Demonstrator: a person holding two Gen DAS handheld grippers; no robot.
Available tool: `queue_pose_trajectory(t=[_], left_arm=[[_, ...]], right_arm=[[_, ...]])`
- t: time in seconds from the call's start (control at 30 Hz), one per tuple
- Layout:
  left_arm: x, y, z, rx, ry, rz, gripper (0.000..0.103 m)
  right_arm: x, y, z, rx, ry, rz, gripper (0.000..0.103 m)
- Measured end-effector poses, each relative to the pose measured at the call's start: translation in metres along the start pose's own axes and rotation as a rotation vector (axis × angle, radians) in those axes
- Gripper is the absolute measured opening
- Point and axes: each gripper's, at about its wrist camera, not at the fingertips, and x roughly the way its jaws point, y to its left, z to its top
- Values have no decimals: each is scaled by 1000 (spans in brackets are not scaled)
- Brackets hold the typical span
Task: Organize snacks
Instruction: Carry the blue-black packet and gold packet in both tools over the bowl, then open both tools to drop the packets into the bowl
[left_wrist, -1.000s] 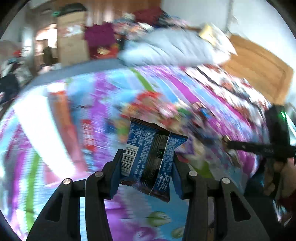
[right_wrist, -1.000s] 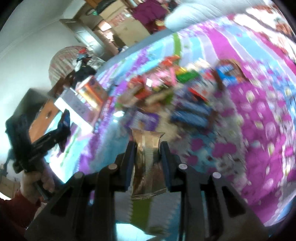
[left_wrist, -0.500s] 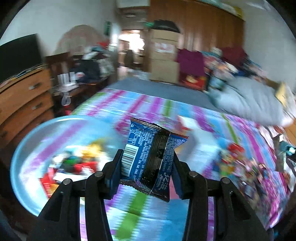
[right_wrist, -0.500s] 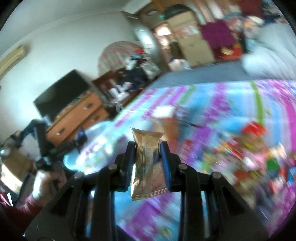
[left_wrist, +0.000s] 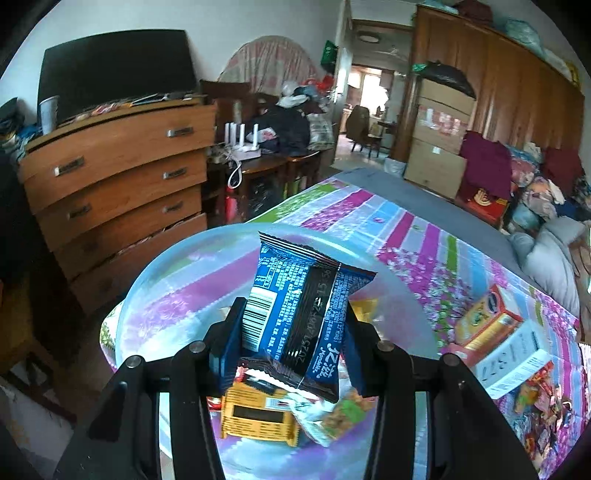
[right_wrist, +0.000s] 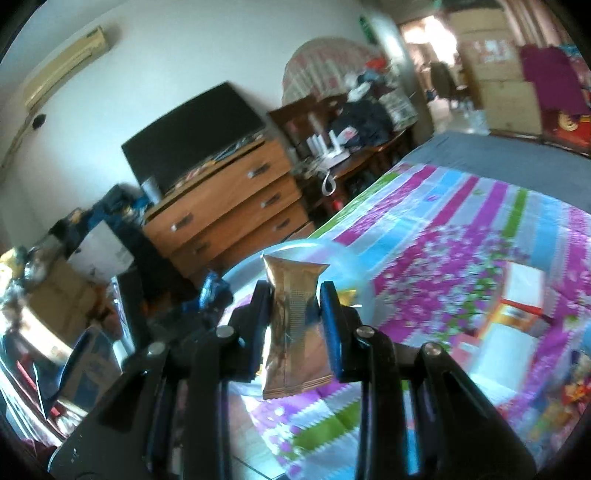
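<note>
- The bed (left_wrist: 424, 236), under a striped purple, blue and green floral sheet, fills the right and far side of both views; a wooden dresser (left_wrist: 118, 177) stands at the far left.
- A clear plastic bowl (left_wrist: 177, 266) sits on the near left corner of the bed, close to its edge, with a yellow packet (left_wrist: 255, 417) and a green one already lying inside.
- Two cartons (left_wrist: 498, 332) rest on the sheet to the right of the bowl, and more loose snacks lie at the near right.
- My left claw (left_wrist: 293, 343) is closed narrow on a blue snack packet (left_wrist: 299, 314), hanging over the bowl's near side.
- My right claw (right_wrist: 295, 325) pinches a gold snack packet (right_wrist: 295, 325), just short of the bowl's rim (right_wrist: 295, 245).
- As I judge it, the gold packet could drop outside the rim if I let go here.
- Both claws crowd one bowl, so they may knock together or nudge the bowl off the corner.
</note>
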Motion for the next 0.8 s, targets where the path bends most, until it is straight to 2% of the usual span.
queue_pose_trajectory(t=[0.13, 0.33, 0.8], left_arm=[[8, 12, -6, -14, 15, 24, 48], [14, 18, -8, -23, 19, 36, 48], [16, 19, -7, -31, 22, 31, 48]], right_arm=[[35, 17, 4, -34, 62, 2, 28], [61, 30, 4, -56, 115, 1, 28], [78, 37, 5, -64, 135, -3, 28]])
